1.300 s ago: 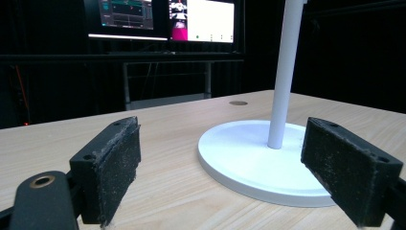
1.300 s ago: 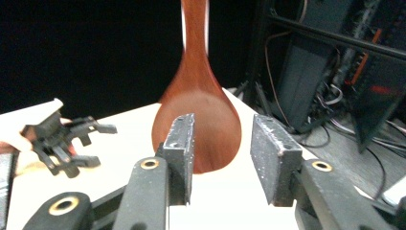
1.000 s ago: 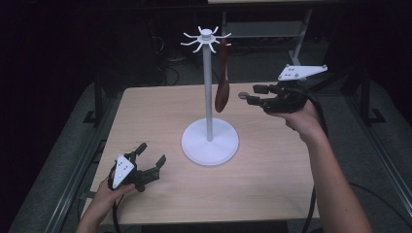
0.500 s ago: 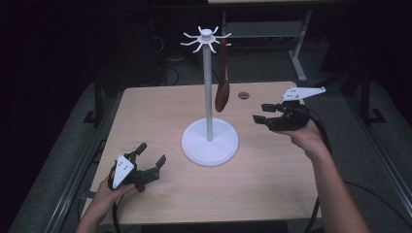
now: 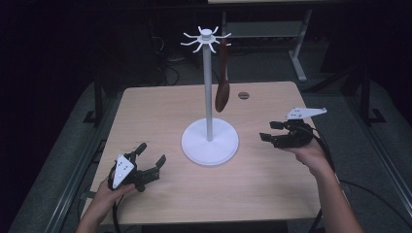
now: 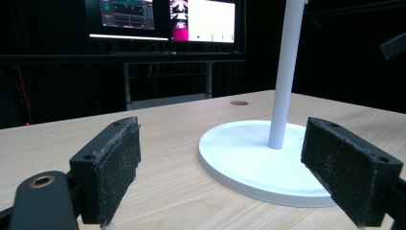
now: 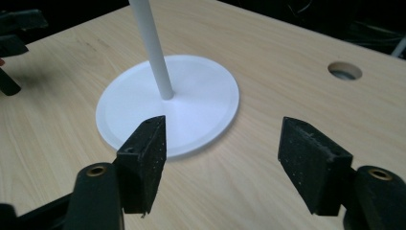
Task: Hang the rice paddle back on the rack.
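Observation:
A white stand (image 5: pixel 208 97) with a round base (image 5: pixel 210 141) rises from the middle of the wooden table (image 5: pixel 160 109). From one of its top hooks hangs a brown spoon (image 5: pixel 222 87), free of both grippers. My left gripper (image 5: pixel 151 156) rests open near the table's front left, its jaws empty and pointed at the base (image 6: pixel 258 160). My right gripper (image 5: pixel 270 131) is held open just right of the base (image 7: pixel 167 103), low over the table, with nothing between its jaws.
A small round hole (image 5: pixel 243 95) sits in the table behind the stand. Monitors (image 6: pixel 163 18) glow beyond the table's far edge. A metal frame (image 5: pixel 301 48) stands at the back right. Bare wood lies between the base and the front edge.
My right gripper has drawn back from the hanging spoon and dropped down toward the table, right of the base. The left gripper has stayed put.

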`<act>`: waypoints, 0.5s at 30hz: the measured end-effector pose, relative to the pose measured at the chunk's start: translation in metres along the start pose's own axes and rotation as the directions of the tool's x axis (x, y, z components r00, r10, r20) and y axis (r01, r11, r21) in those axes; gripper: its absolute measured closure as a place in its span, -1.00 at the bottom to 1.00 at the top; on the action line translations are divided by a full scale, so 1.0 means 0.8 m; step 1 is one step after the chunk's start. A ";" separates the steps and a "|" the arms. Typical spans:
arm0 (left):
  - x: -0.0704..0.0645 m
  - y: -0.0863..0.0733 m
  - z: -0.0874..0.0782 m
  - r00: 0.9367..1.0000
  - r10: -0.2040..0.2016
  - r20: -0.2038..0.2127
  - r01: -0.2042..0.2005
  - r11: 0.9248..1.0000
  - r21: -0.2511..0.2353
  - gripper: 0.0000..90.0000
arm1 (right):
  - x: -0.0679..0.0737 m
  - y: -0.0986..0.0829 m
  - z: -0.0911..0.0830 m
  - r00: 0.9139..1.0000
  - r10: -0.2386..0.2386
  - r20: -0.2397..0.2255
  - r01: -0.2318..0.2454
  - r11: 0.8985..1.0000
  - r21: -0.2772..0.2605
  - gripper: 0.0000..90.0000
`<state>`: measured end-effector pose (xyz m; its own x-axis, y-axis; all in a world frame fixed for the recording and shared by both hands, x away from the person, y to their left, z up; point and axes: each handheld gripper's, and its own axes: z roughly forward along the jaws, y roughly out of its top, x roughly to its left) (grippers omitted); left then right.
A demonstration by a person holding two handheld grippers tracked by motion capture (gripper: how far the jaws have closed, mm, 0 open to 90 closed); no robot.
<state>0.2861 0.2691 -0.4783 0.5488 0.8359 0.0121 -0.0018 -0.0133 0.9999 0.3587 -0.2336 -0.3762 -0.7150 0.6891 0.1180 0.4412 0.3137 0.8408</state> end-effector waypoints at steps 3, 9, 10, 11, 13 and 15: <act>0.000 0.000 0.000 1.000 0.000 0.000 0.000 1.000 0.000 -0.71 | -0.002 -0.011 0.000 1.000 0.012 0.011 -0.012 1.000 0.010 -0.36; 0.000 0.000 0.000 1.000 0.001 -0.001 -0.001 1.000 0.001 -0.71 | -0.005 -0.034 0.000 0.999 0.021 0.050 -0.023 0.999 0.039 -0.47; 0.000 0.000 0.000 1.000 0.002 -0.001 -0.002 1.000 0.001 -0.71 | -0.005 -0.037 0.000 0.998 0.025 0.054 -0.027 0.999 0.042 -0.49; 0.000 0.000 0.000 1.000 0.002 -0.001 -0.002 1.000 0.002 -0.71 | -0.005 -0.040 0.000 0.998 0.030 0.060 -0.033 0.998 0.046 -0.51; 0.000 0.000 0.000 1.000 0.003 -0.001 -0.003 1.000 0.002 -0.71 | -0.006 -0.048 0.001 0.997 0.037 0.070 -0.041 0.998 0.057 -0.54; 0.000 0.000 0.000 1.000 0.003 -0.001 -0.003 1.000 0.002 -0.71 | -0.005 -0.057 0.002 0.996 0.041 0.078 -0.047 0.996 0.076 -0.57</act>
<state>0.2860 0.2693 -0.4783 0.5481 0.8363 0.0149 -0.0020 -0.0166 0.9999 0.3427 -0.2498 -0.4159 -0.6515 0.7505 0.1107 0.5142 0.3296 0.7918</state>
